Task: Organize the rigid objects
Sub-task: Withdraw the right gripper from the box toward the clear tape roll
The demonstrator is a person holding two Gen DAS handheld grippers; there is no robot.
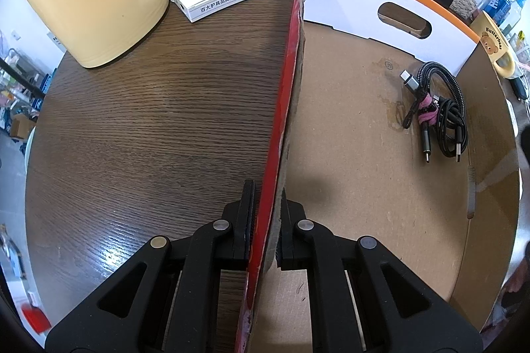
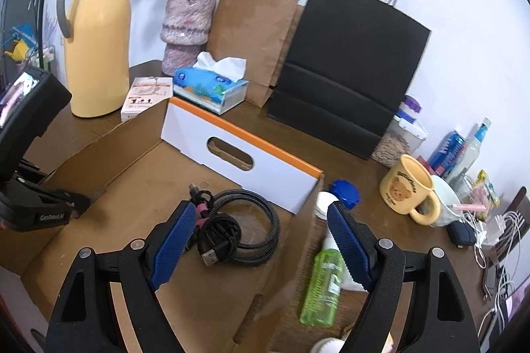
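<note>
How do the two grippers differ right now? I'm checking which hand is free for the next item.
The left gripper is shut on the cardboard box's side wall; the right gripper is open and holds nothing. The left one's fingers have black pads, the right one's fingers blue ribbed pads. The left grips the box's edge, while the right hovers over the cable bundle inside it. Both have black frames.

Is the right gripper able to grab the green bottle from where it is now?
Probably yes. The right gripper is open and holds nothing, and the green bottle lies on the table just outside the cardboard box, close to one finger. Nothing covers the bottle.
</note>
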